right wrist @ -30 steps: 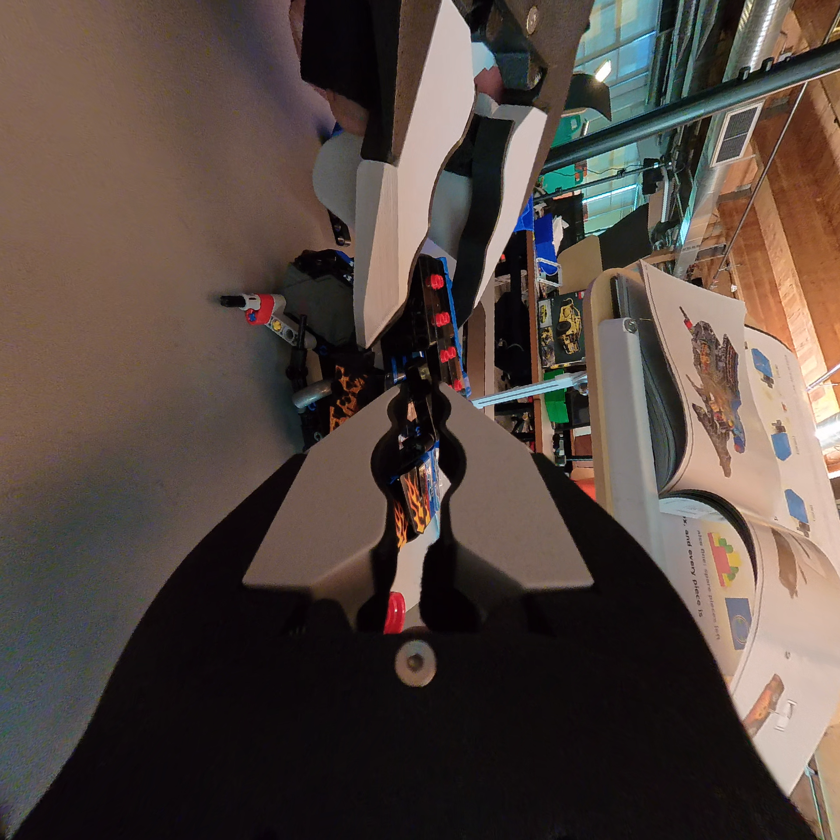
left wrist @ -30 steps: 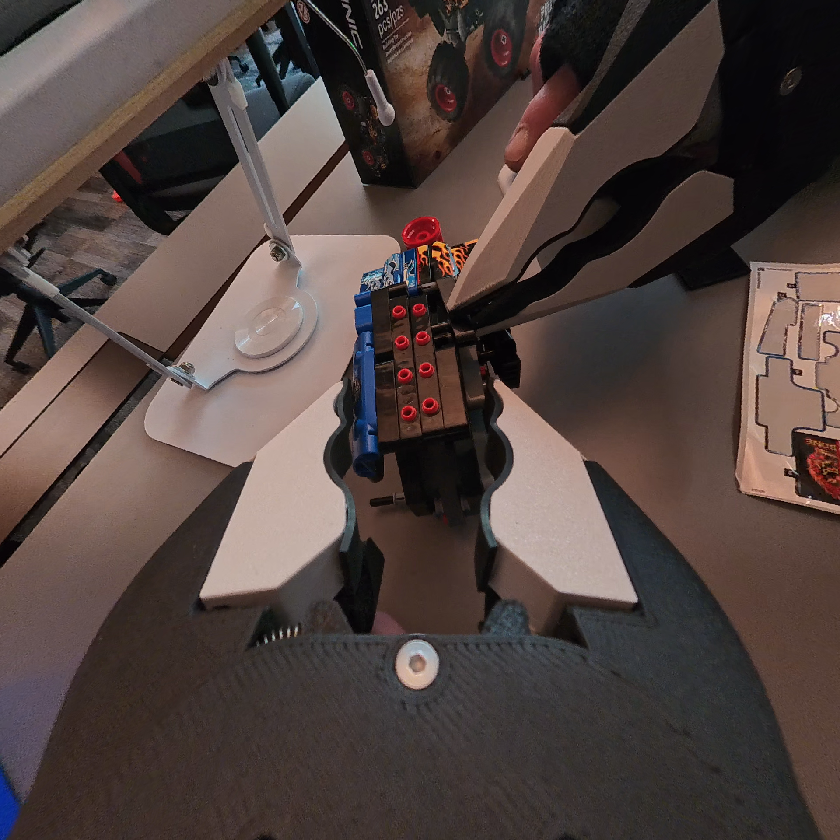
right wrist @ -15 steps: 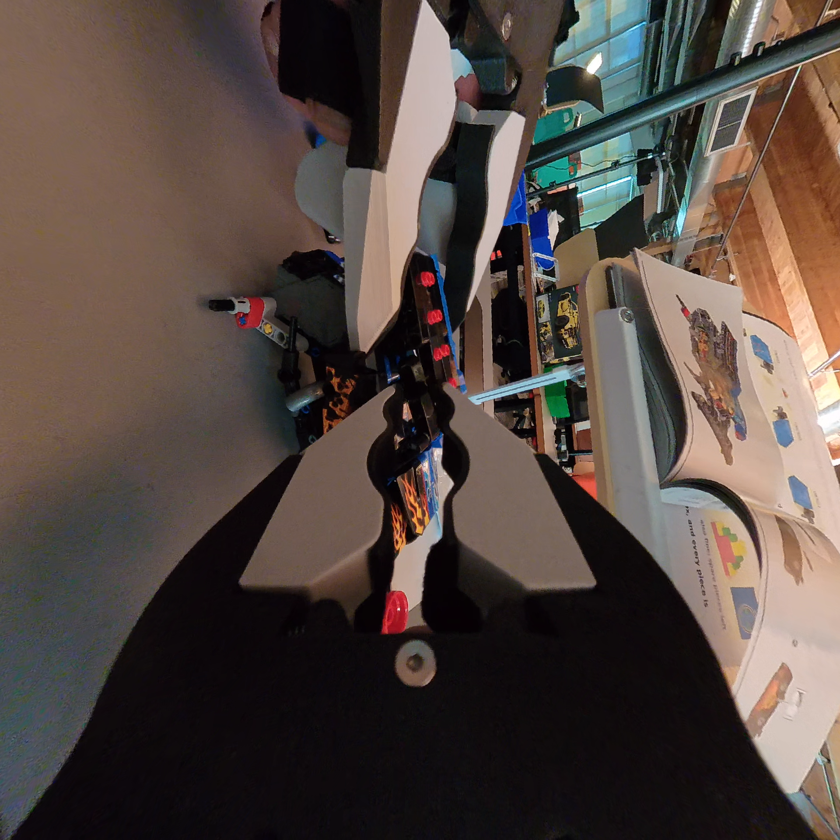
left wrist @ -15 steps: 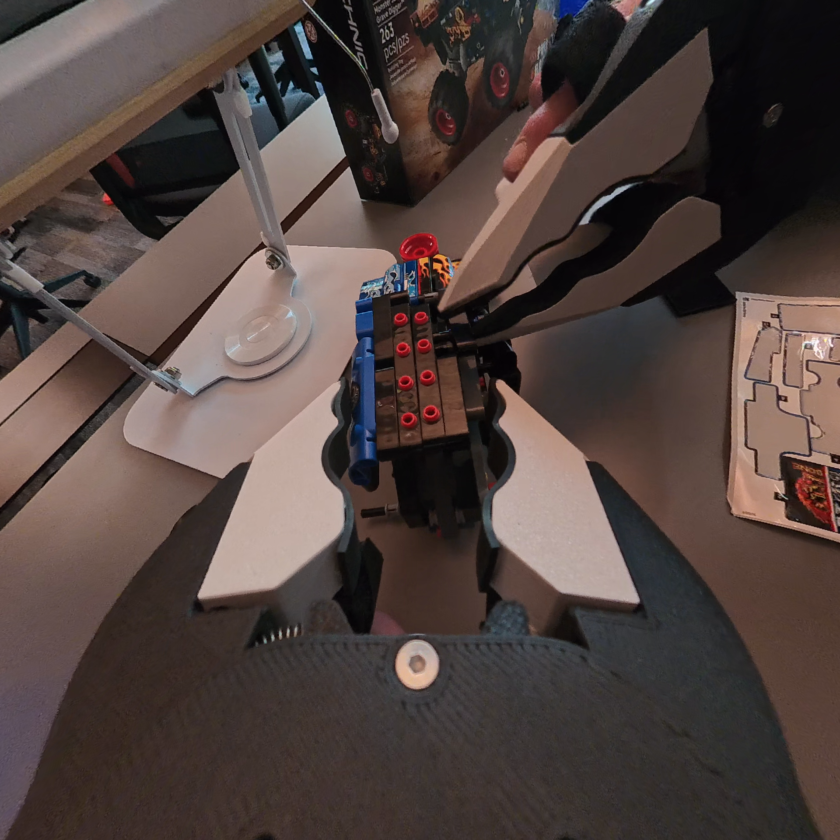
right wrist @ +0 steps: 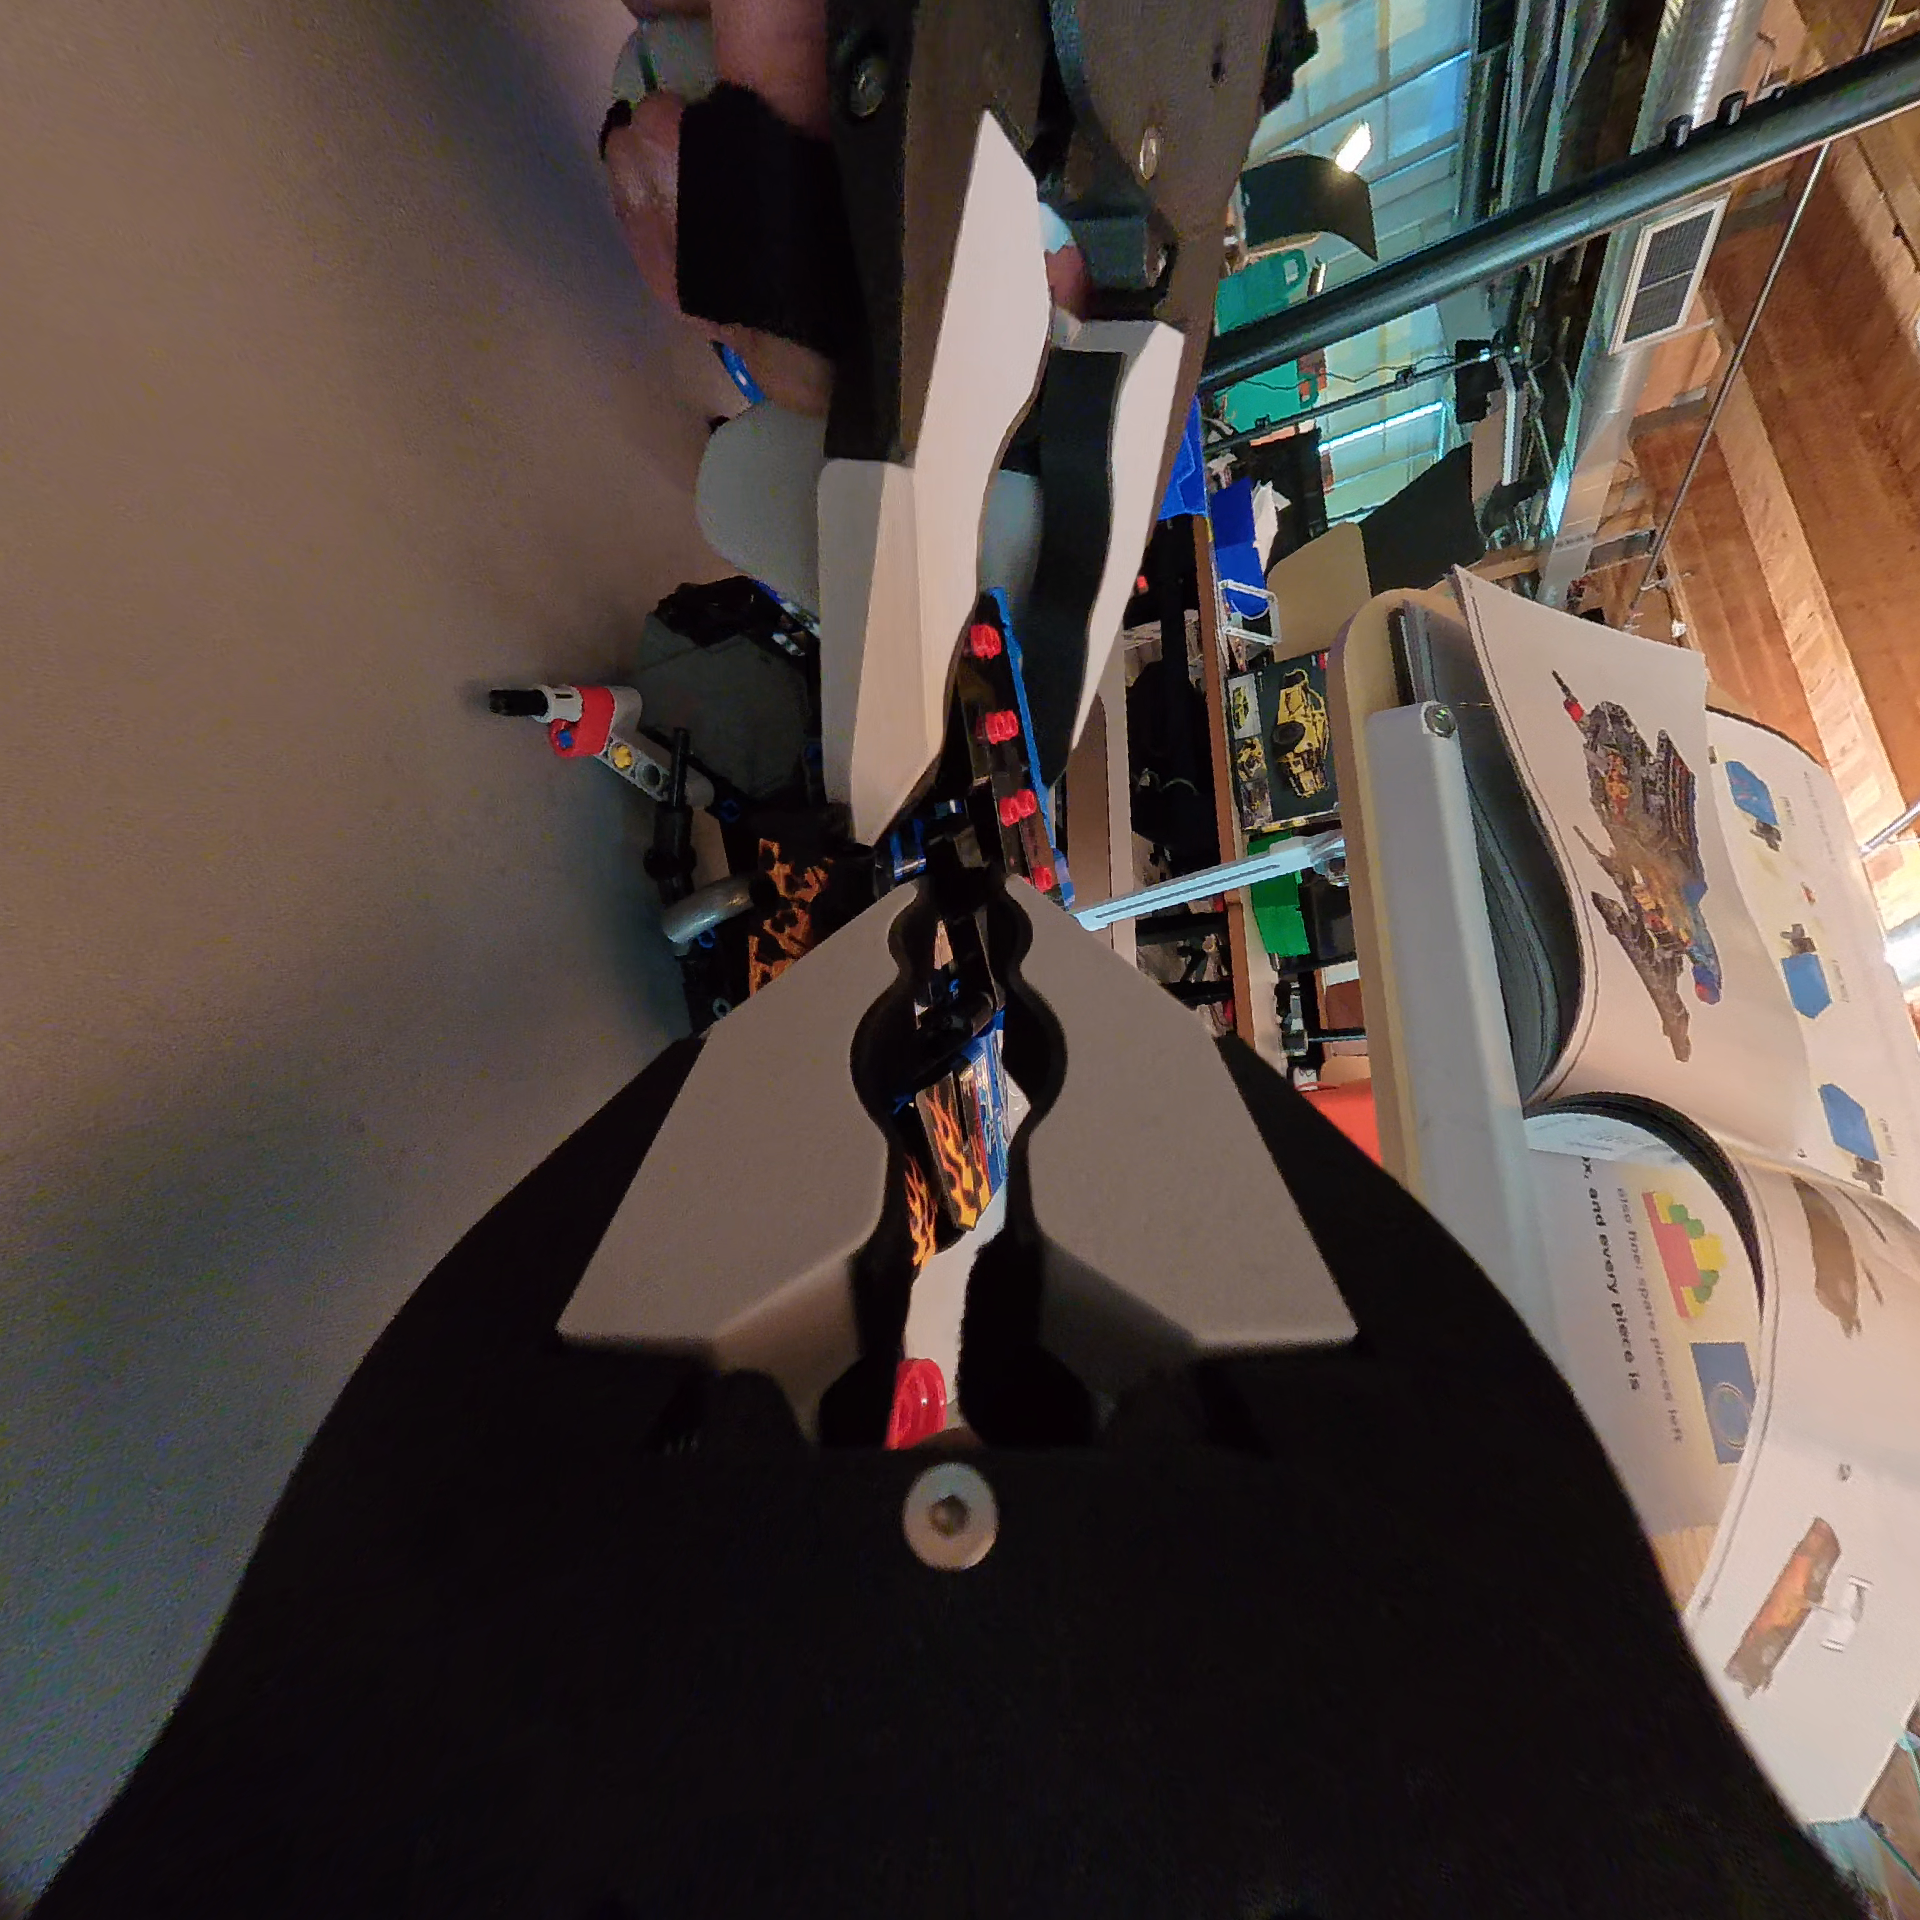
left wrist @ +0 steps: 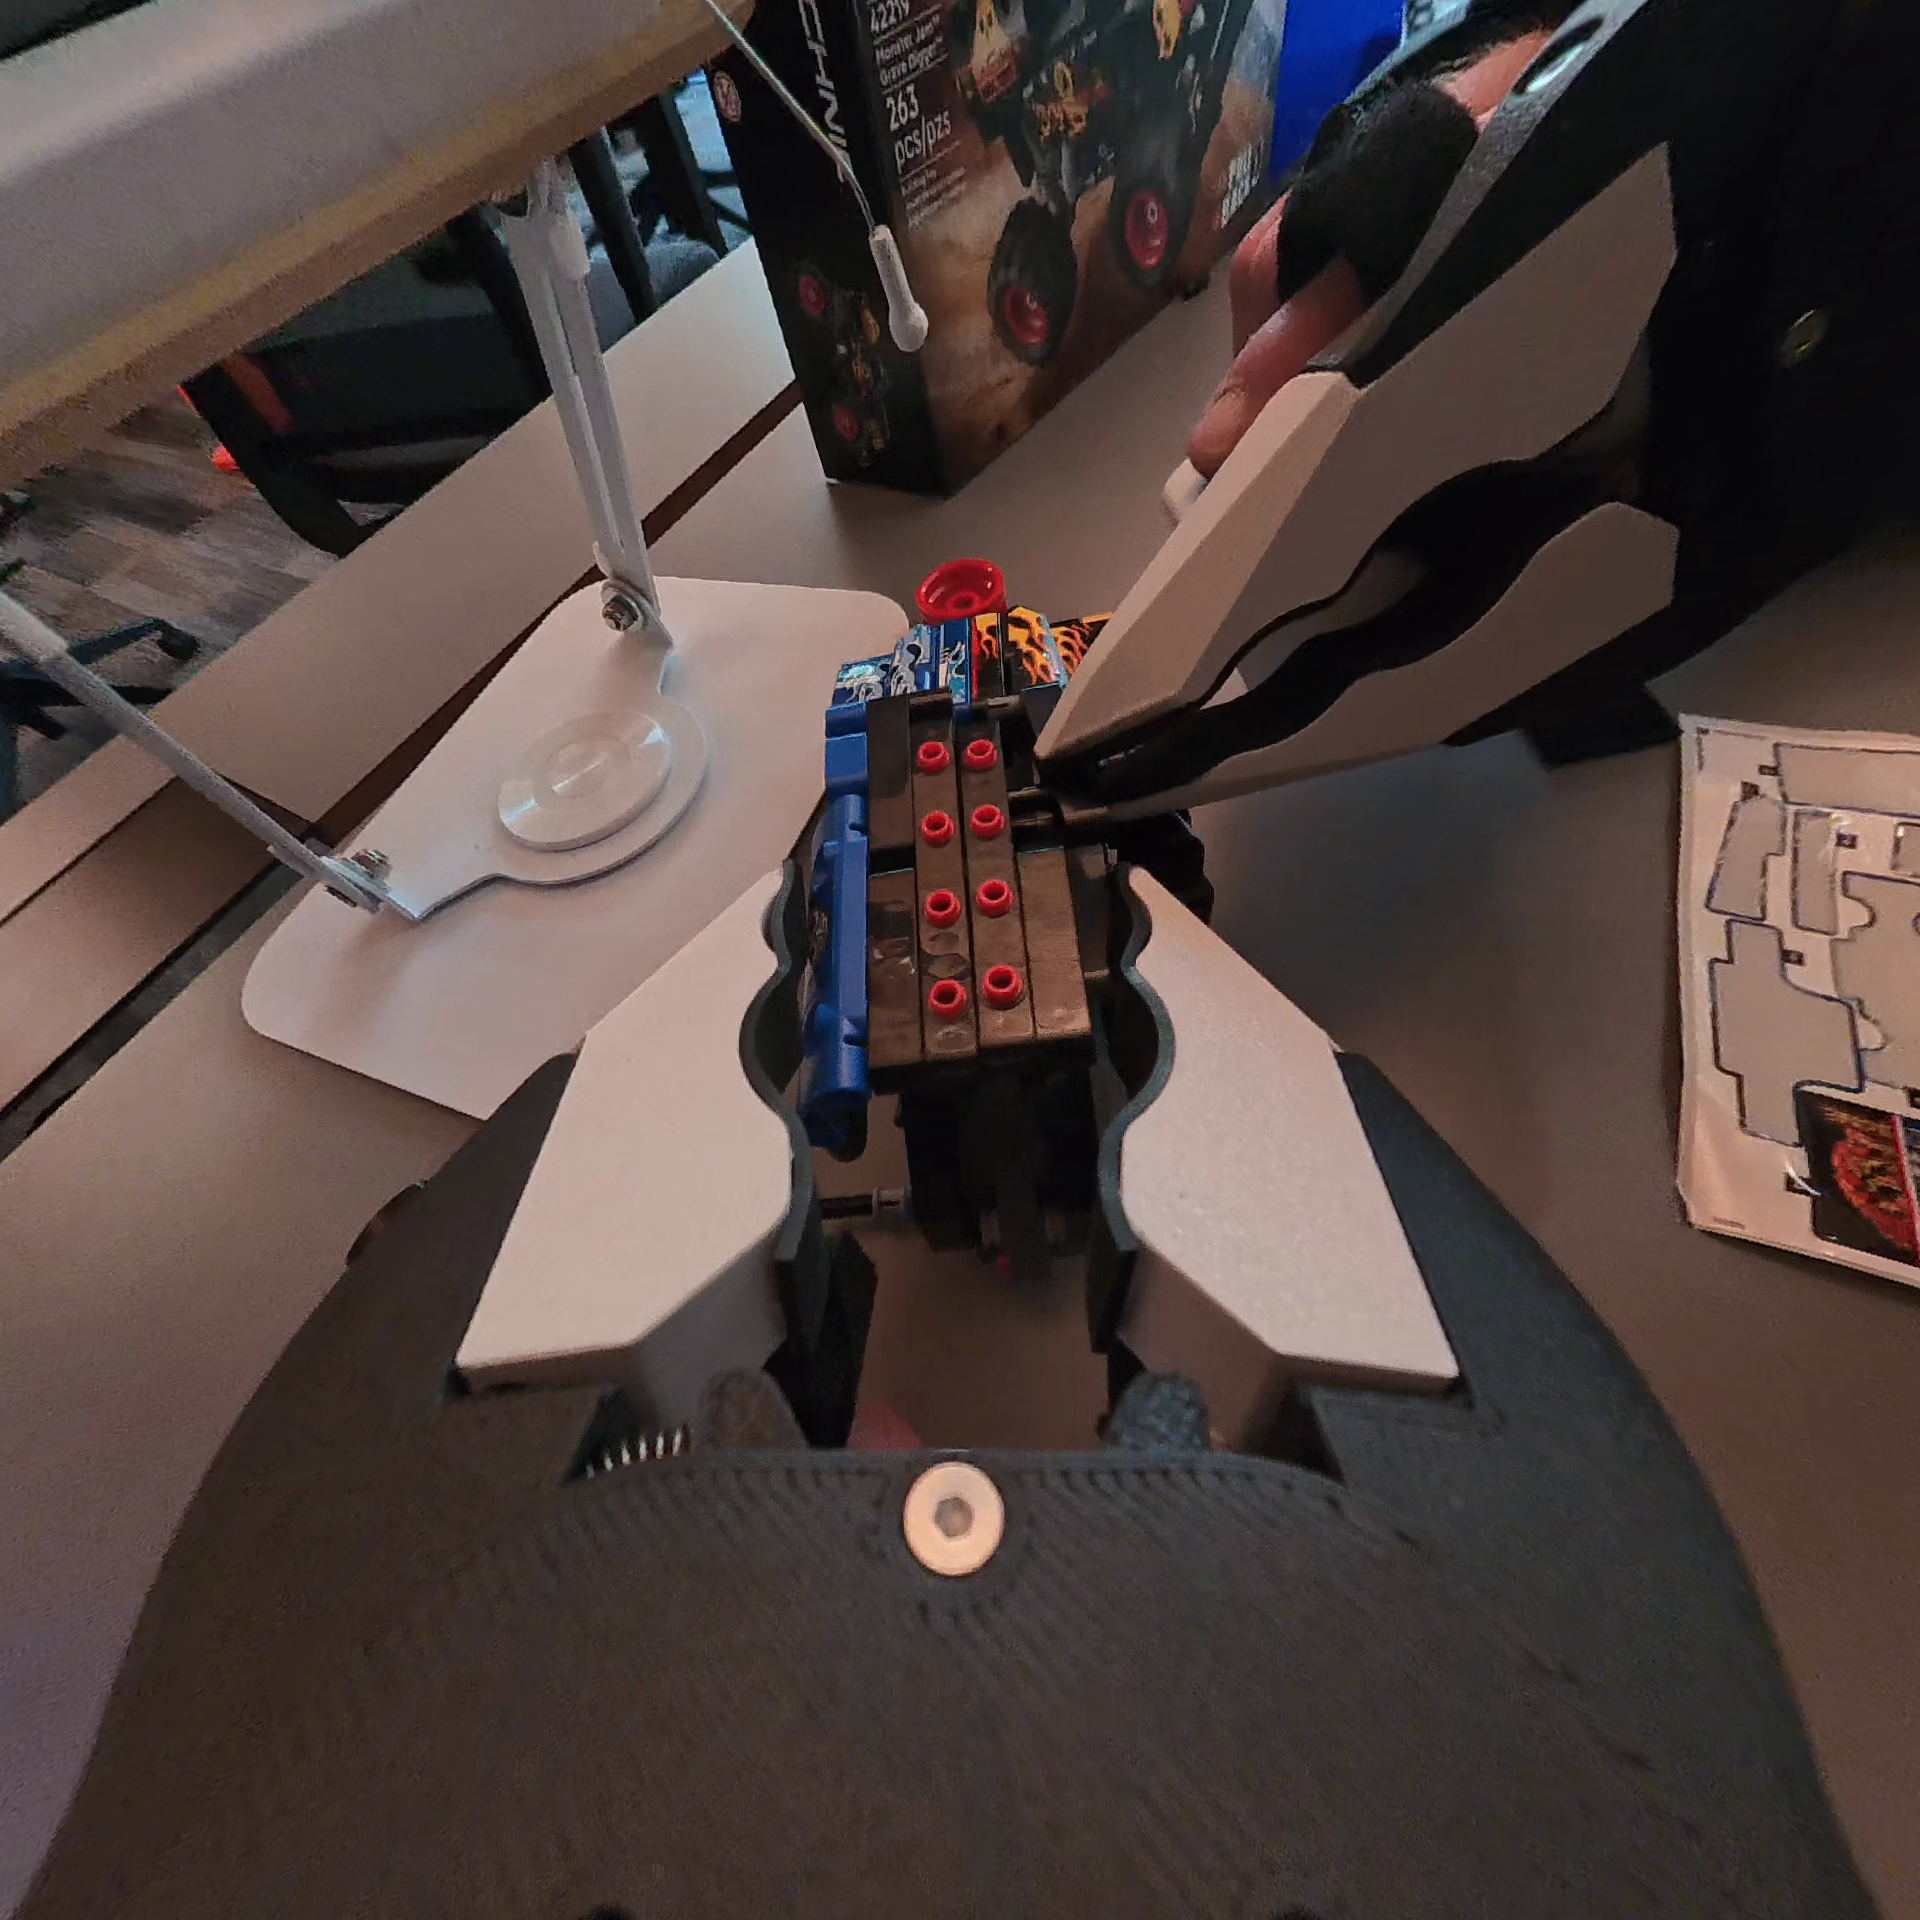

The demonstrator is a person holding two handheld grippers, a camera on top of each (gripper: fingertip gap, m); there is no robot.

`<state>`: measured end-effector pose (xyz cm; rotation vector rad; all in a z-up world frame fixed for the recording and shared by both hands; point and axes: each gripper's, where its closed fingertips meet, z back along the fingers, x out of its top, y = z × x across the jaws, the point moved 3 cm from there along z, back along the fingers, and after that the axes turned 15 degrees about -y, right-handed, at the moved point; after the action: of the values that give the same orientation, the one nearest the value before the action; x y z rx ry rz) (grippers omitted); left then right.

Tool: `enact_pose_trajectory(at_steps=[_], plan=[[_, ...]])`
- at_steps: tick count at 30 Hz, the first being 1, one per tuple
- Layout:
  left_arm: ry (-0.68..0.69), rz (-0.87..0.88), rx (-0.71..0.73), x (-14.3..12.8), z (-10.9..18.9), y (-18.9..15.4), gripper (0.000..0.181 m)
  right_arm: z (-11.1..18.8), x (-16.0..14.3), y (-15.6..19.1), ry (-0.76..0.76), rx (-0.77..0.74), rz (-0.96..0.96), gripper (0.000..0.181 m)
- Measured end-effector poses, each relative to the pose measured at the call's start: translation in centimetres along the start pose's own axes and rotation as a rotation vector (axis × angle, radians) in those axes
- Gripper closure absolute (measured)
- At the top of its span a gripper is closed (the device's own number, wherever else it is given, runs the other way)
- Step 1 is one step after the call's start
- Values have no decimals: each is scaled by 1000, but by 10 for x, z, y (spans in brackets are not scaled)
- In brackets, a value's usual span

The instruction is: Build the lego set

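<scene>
Grey table: both grippers pinch lego model; box behind, sticker sheet right.

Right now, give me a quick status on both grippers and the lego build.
Left gripper shut on the lego truck body. Right gripper shut on its side, fingers nearly closed. Nothing in the way; sticker sheet lies apart.

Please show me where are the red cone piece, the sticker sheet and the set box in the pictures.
red cone piece (left wrist: 961,590), left wrist view, on its round top rim.
sticker sheet (left wrist: 1787,987), left wrist view, on its grey middle.
set box (left wrist: 987,239), left wrist view, on its printed front face.
</scene>
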<state>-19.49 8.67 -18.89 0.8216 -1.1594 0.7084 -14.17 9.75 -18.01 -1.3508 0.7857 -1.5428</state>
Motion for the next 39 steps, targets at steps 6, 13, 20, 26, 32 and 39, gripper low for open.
enact_pose_trajectory(at_steps=[6,13,20,26,32,39], plan=[[-6,13,0,0,0,2,128,0,0,-1,0,-10,-11,175],[-2,11,19,1,-1,2,129,0,1,1,27,-4,28,175],[2,11,33,1,-2,2,129,-1,1,1,45,-5,28,175],[6,-4,42,1,-2,2,130,0,0,0,34,-15,-3,176],[15,-40,57,3,-7,-1,132,0,-2,-2,85,-14,-10,176],[38,-65,81,3,-8,0,132,-3,-4,-4,106,4,-31,176]])
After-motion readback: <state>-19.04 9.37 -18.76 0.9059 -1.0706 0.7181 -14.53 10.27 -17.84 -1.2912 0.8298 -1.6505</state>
